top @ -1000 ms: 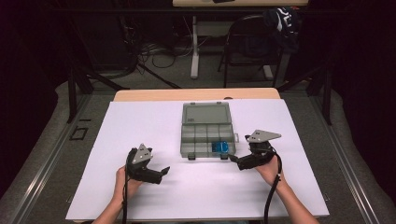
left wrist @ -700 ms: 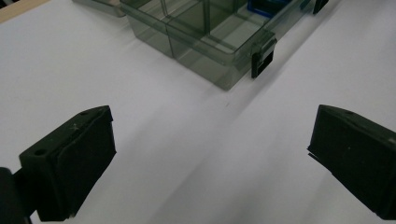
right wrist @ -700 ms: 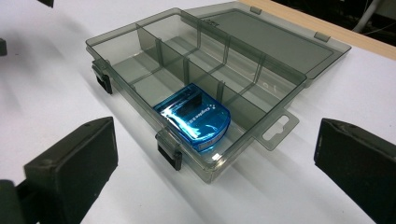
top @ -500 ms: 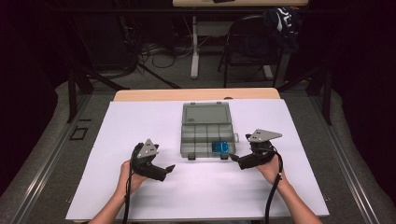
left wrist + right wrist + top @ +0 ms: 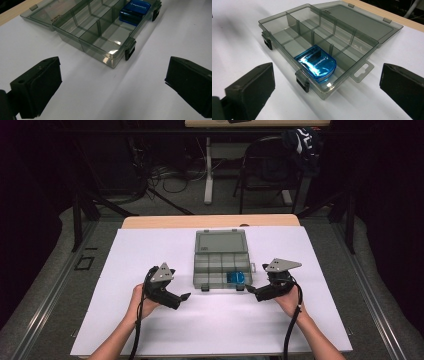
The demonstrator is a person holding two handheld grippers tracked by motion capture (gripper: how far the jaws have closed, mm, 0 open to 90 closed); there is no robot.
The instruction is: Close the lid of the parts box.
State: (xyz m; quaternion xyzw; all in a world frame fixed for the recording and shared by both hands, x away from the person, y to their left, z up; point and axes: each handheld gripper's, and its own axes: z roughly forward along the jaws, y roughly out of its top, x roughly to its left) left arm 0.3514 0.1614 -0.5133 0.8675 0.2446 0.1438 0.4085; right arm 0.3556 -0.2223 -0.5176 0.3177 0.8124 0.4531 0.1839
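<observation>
Resting low over the white sheet [image 5: 125, 285], the left gripper [image 5: 184, 296] sits in the person's left hand [image 5: 140, 301] at about eight o'clock from the compartment box [image 5: 220, 270], with the forearm coming up from the bottom edge and the wrist turned so the jaws aim toward two o'clock, at the box's near left corner. Its jaws stand wide apart and hold nothing; in the left gripper view they frame bare sheet, with the box's front corner and a black latch [image 5: 130, 50] just beyond them. The right gripper [image 5: 250, 290] is held in the right hand [image 5: 290, 300] at about four o'clock from the box, forearm angled in from the lower right, jaws pointing toward ten o'clock and likewise spread wide, empty, close to the box's near right corner but apart from it. The box lies open at the middle of the sheet, its lid [image 5: 220, 241] flat on the far side at twelve o'clock. A blue case [image 5: 318, 63] rests inside the front row, in the compartment nearest the right gripper.
</observation>
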